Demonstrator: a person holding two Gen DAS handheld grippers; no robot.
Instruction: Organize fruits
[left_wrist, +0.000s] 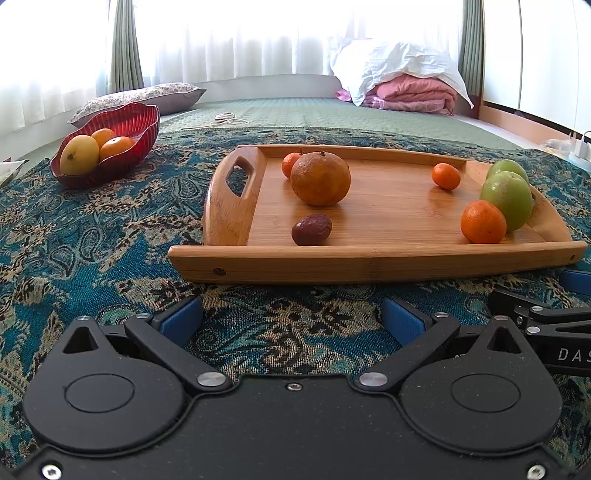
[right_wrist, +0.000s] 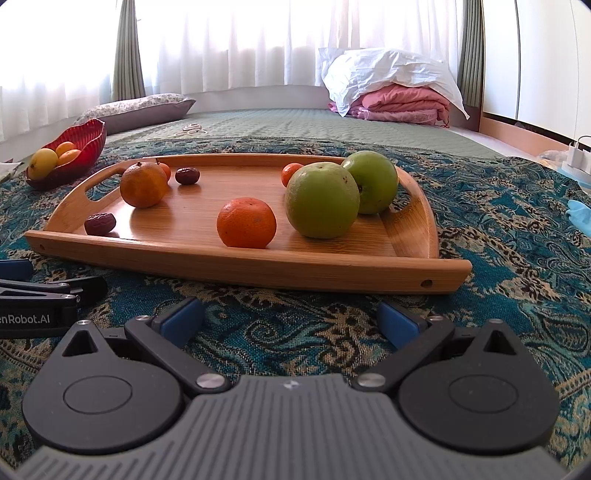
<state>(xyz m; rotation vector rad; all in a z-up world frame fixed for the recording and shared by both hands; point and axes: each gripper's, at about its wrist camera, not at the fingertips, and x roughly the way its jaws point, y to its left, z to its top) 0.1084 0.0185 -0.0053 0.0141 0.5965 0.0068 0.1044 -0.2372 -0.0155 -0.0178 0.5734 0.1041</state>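
A wooden tray (left_wrist: 369, 264) (right_wrist: 258, 267) lies on the patterned cloth and holds a large orange (left_wrist: 320, 178) (right_wrist: 143, 185), small mandarins (left_wrist: 482, 222) (right_wrist: 246, 222), two green apples (left_wrist: 508, 199) (right_wrist: 322, 199) and dark red dates (left_wrist: 311, 229) (right_wrist: 99, 223). A red bowl (left_wrist: 122, 155) (right_wrist: 86, 146) at the far left holds a mango and oranges. My left gripper (left_wrist: 291, 319) is open and empty, in front of the tray. My right gripper (right_wrist: 291, 319) is open and empty, also in front of the tray.
The patterned blue cloth (left_wrist: 92, 236) covers a green bed. A pillow (left_wrist: 140, 96) lies behind the bowl. Folded pink and white bedding (left_wrist: 402, 79) sits at the back right. A cable (left_wrist: 226, 118) lies on the bed. A blue object (right_wrist: 580, 214) is at the right edge.
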